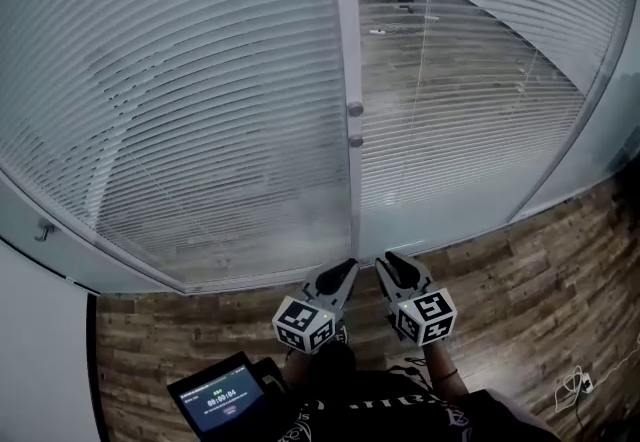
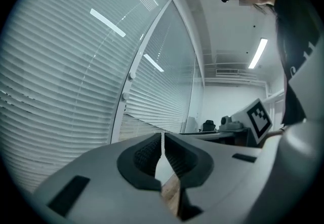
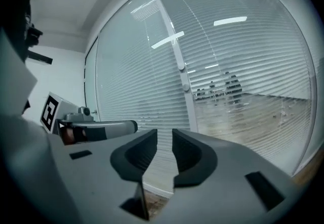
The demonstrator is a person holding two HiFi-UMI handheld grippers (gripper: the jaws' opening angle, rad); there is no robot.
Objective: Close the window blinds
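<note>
Head view: the window blinds (image 1: pixel 200 90) hang either side of the frame post (image 1: pixel 343 30); below that post the left gripper (image 1: pixel 346 267) is clenched on nothing; the right gripper (image 1: pixel 388 258) beside it stands slightly parted, empty.

**Window blinds, two panels.** They hang side by side behind glass in front of you. An upright white post (image 1: pixel 347 50) parts them and carries two round knobs (image 1: pixel 355 109), one above the other.

- **Left blind (image 1: pixel 190 90):** white horizontal slats, lowered and tilted almost flat. You see only a faint blur through it.
- **Right blind (image 1: pixel 470 100):** the same white slats, lowered but tilted open. Through the gaps you see a wood floor and dark chairs beyond. A thin cord (image 1: pixel 424 70) hangs down its face, near the post.
</note>
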